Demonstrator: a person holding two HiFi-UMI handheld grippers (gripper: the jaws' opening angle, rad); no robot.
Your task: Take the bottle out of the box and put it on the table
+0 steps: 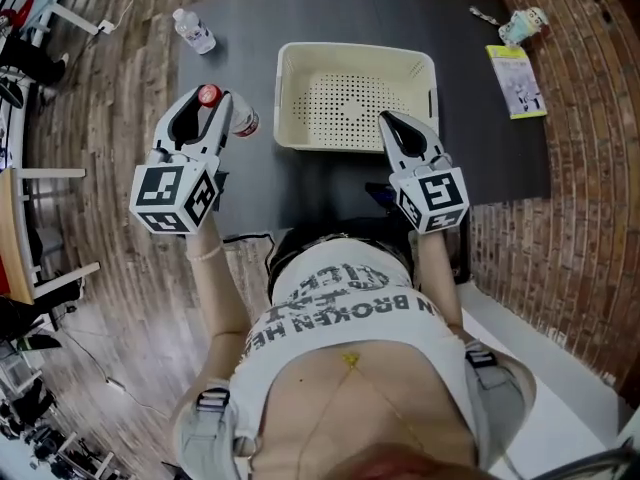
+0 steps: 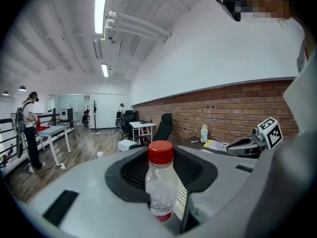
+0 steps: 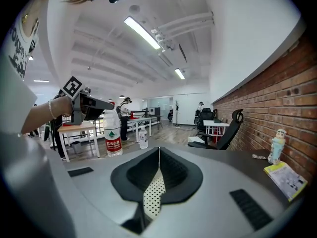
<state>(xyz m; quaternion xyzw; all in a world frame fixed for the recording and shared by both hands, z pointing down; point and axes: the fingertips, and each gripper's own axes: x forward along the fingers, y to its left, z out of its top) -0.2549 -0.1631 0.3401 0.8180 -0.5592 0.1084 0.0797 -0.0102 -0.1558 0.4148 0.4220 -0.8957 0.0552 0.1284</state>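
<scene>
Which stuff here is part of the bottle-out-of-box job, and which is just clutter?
Job:
- red-capped bottle, gripped in the left hand-held gripper
- cream perforated box
- dark table

Lying about:
- second clear bottle at the table's far left corner
- yellow-green booklet
- small figurine

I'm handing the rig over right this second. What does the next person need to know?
Left gripper: fingers closed on the red-capped bottle, held upright over the left side of the table, beside the box.
Right gripper: shut, empty, at the box's near right corner.
Done: the bottle is out of the box, which looks empty.
Left: set the bottle on the table and let go. Whether its base already touches the surface isn't clear.
</scene>
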